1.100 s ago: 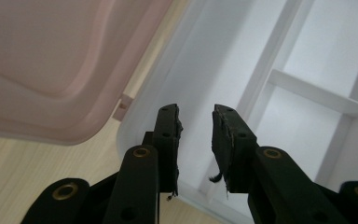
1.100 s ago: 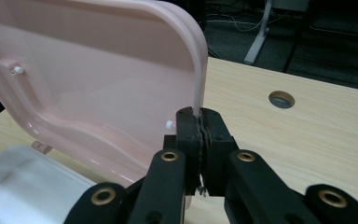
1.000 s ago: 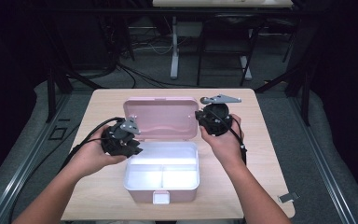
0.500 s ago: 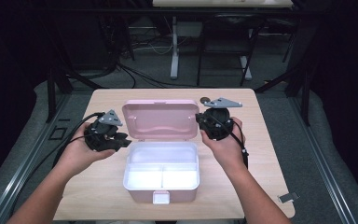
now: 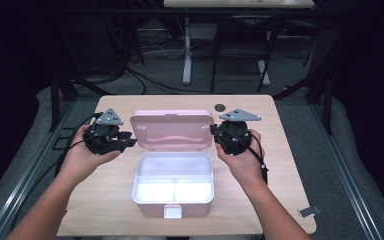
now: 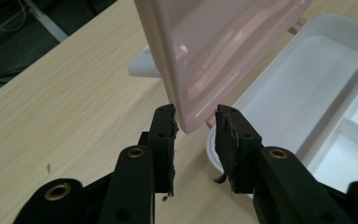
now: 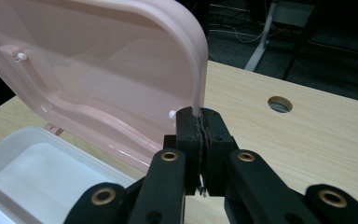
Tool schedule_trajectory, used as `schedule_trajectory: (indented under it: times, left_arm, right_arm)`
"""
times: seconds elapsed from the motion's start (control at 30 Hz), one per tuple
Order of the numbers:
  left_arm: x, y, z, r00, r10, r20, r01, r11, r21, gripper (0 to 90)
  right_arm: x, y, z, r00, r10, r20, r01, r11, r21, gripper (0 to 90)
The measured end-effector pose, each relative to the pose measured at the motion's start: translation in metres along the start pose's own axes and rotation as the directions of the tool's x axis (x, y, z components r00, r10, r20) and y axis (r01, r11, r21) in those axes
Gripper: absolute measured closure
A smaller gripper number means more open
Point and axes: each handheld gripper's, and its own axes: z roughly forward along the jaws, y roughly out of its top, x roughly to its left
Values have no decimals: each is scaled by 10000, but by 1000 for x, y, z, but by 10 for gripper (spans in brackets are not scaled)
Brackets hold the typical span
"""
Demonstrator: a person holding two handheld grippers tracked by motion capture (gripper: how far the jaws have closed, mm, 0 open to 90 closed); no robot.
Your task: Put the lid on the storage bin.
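- Right gripper (image 5: pixel 214 131), just right of centre in the high view: I see its jaws pinched tight on the right edge of the pink lid (image 5: pixel 172 129). In the right gripper view (image 7: pixel 202 114) the pads meet on the thin rim at mid-frame.
- Left gripper (image 5: pixel 132 141), left of centre in the high view, sits just beside the lid's left edge. Its jaws have just been opening; in the left gripper view (image 6: pixel 196 122) the lid's lower corner (image 6: pixel 223 56) lies between the pads, with a gap on both sides. No grip there.
- Lid stands up from the back of the white box (image 5: pixel 173 200), tilted, inner face toward me.
- Box sits low at centre of the wooden table (image 5: pixel 105 205); divided inside, pink latch (image 5: pixel 173 212) at its front.
- Round hole (image 5: pixel 220 106) in the tabletop, above the lid's right end.
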Motion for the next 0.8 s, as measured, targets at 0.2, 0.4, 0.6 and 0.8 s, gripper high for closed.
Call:
schedule_trajectory:
  times: [0.2,0.4,0.6,0.8]
  left_arm:
    - [4,4,-2,9990,-429,-153,418,9968,-674,705]
    - [4,5,-2,9991,-420,-76,412,9958,-822,700]
    - [0,10,-6,9990,-266,-356,228,9947,-1006,738]
    - [-3,13,-7,9988,-139,-468,90,9945,-1043,766]
  right_arm:
    - [0,-2,-2,9999,-36,-117,35,10000,-71,877]
    - [1,-4,-5,9998,-62,-197,60,9999,-96,876]
    - [1,-6,-7,9995,-80,-310,76,9999,-146,871]
    - [0,-8,-9,9987,-48,-512,42,9999,-113,835]
